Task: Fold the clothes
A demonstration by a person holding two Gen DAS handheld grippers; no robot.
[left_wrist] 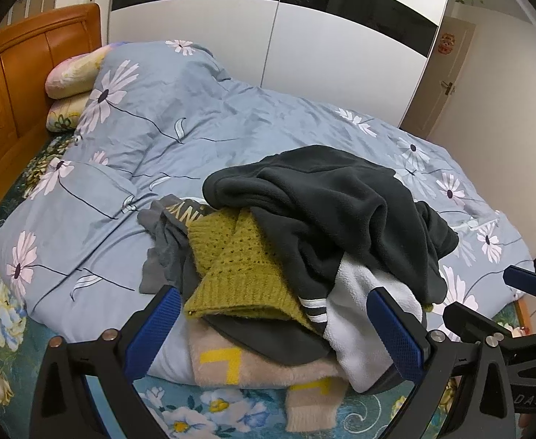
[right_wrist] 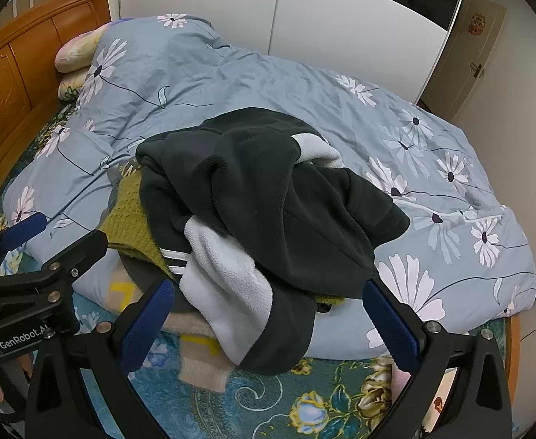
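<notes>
We saw a blue-grey duvet (left_wrist: pixel 209 117) printed with pale daisies spread rumpled over most of the bed. Under it, along the near and left edges, lay a teal floral sheet (left_wrist: pixel 0 314). At the far left stood an orange wooden headboard (left_wrist: pixel 19 73), with two flowered pillows (left_wrist: pixel 72 77) stacked against it, partly tucked beneath the duvet. Behind the bed rose a white wardrobe (left_wrist: pixel 341 55) with a black band. To the far right was a pale door (right_wrist: pixel 476 51) bearing a red ornament.

Clothes pile (left_wrist: pixel 304 248) on duvet (left_wrist: pixel 194 120); pillows (left_wrist: pixel 72 87) behind-left, against headboard (left_wrist: pixel 19 73).
</notes>
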